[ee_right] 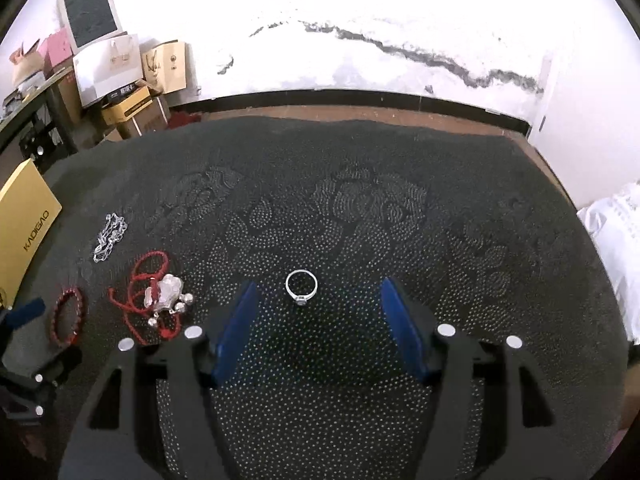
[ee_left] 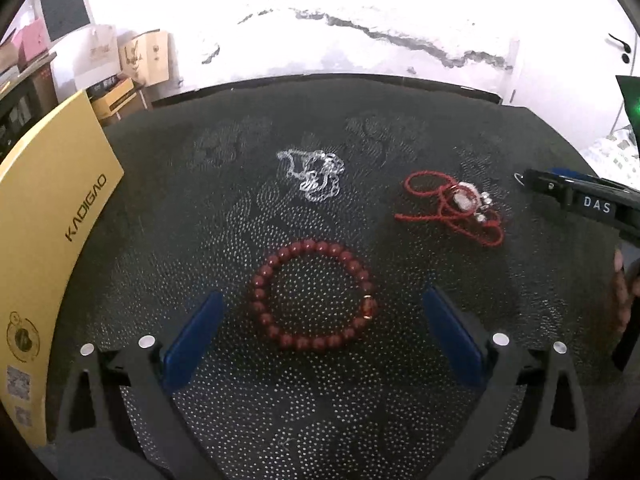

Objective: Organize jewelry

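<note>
Jewelry spread on dotted black cloth, both grippers released

Black dotted cloth [ee_left: 320, 420] covers the table, biggest thing in both views. Yellow KADIGAO box [ee_left: 52, 248] sits at the cloth's left edge, lid closed as far as visible. Left gripper [ee_left: 322, 304] has its blue fingers [ee_left: 192, 344] spread wide, holding nothing; the red-brown bead bracelet [ee_left: 312, 294] lies flat on the cloth between them, touching neither finger. Right gripper [ee_right: 316, 298] also spread wide and holding nothing; its blue fingers [ee_right: 236, 332] flank the silver ring [ee_right: 301, 285], which lies on the cloth just ahead of the fingertips, small stone setting toward the camera. Right gripper's body also enters the left wrist view at the right edge, marked DAS. Red cord necklace [ee_left: 448, 208] with a silver pendant and small bells lies tangled to the right of the bracelet, apart from it. Silver chain [ee_left: 314, 174] is bunched in a heap farther back on the cloth, well apart from the cord necklace. In the right wrist view the chain, cord necklace and bracelet all sit far left, near the box.
</note>
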A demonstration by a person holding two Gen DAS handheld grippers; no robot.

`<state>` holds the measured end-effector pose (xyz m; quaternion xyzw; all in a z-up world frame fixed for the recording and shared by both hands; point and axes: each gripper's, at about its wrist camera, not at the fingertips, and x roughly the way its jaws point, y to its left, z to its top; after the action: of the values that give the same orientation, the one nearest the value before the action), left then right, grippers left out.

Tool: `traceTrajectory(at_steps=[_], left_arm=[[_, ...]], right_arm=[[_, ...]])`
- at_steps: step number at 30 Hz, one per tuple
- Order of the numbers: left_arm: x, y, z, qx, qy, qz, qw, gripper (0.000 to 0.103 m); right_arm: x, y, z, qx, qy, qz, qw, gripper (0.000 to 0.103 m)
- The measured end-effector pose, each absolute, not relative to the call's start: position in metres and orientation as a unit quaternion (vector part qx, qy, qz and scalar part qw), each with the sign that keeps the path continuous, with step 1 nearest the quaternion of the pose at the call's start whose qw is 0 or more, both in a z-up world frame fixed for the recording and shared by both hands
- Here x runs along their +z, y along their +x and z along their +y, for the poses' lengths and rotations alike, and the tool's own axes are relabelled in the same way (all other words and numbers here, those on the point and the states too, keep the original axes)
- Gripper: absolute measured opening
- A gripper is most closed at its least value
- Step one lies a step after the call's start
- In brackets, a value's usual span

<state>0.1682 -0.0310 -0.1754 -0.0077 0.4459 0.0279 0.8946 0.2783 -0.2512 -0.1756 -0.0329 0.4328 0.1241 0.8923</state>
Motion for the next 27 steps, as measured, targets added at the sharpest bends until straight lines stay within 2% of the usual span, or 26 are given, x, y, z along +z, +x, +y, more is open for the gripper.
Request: traceTrajectory(at_steps=[8,10,11,12,13,14,15,17,19,20,27], left_arm=[[-0.183,0.174,-0.03,0.031,-0.014,0.465,0.885,0.097],[-0.183,0.174,-0.032,0.033,-0.012,0.465,0.885,0.097],[-0.183,0.173,-0.032,0.033,-0.01,0.464,0.885,0.095],[-0.182,0.173,-0.033,0.035,-0.009,0.462,0.886,0.09],[-0.181,0.172,-0.035,0.032,-0.007,0.458,0.888,0.087],[-0.18,0.17,-0.037,0.03,-0.005,0.456,0.89,0.079],[-0.179,0.169,-0.039,0.032,-0.003,0.451,0.892,0.067],[-0.177,0.167,-0.04,0.034,-0.003,0.448,0.893,0.057],[-0.176,0.166,-0.038,0.041,-0.007,0.444,0.895,0.037],[-0.175,0.166,-0.038,0.043,-0.005,0.443,0.895,0.021],[-0.17,0.168,-0.031,0.044,-0.021,0.447,0.893,0.011]], right_arm=[[-0.184,0.284,-0.242,0.118,-0.059,0.445,0.886,0.063],[-0.184,0.284,-0.238,0.125,-0.06,0.443,0.886,0.053],[-0.183,0.284,-0.235,0.128,-0.064,0.442,0.886,0.042],[-0.183,0.285,-0.234,0.136,-0.061,0.444,0.884,0.031],[-0.183,0.285,-0.232,0.14,-0.062,0.445,0.882,0.028],[-0.183,0.285,-0.231,0.145,-0.061,0.445,0.881,0.02],[-0.183,0.284,-0.228,0.147,-0.066,0.444,0.882,0.016],[-0.183,0.283,-0.225,0.146,-0.072,0.441,0.882,0.015],[-0.183,0.282,-0.224,0.148,-0.068,0.441,0.882,0.013],[-0.183,0.282,-0.224,0.152,-0.065,0.442,0.882,0.007],[-0.182,0.28,-0.226,0.15,-0.052,0.441,0.883,0.006]])
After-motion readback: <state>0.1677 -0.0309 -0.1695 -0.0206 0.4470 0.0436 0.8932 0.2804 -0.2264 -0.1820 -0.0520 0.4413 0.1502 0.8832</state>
